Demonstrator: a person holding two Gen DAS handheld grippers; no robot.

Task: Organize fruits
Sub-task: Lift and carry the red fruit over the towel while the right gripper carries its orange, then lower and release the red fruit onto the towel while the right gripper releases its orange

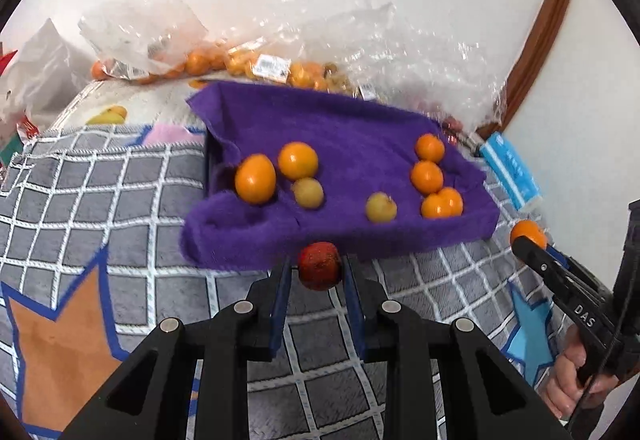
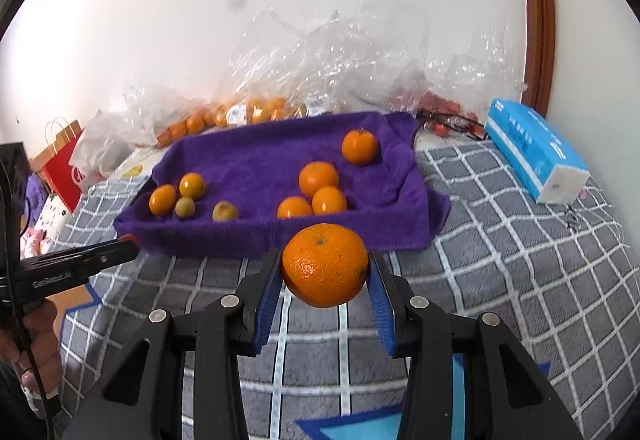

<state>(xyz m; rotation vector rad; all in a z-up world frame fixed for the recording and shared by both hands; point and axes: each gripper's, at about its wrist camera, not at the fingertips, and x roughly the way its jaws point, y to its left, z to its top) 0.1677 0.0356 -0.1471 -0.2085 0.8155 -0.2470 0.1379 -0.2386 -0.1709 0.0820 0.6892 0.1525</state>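
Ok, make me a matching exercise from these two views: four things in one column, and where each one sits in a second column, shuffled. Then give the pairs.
Things
1. red fruit
2. large orange
3. two yellow-green fruits
4. blue tissue pack

Places
A. lying on the purple towel
B. between the fingers of the right gripper
C. on the checked cover, right of the towel
D. between the fingers of the left gripper

Pairs: 1-D, 2-B, 3-A, 4-C

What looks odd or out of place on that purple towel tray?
The purple towel sits crooked, its right end spilling over the tray edge. Two dull yellow-green fruits lie between the orange groups, matching neither.
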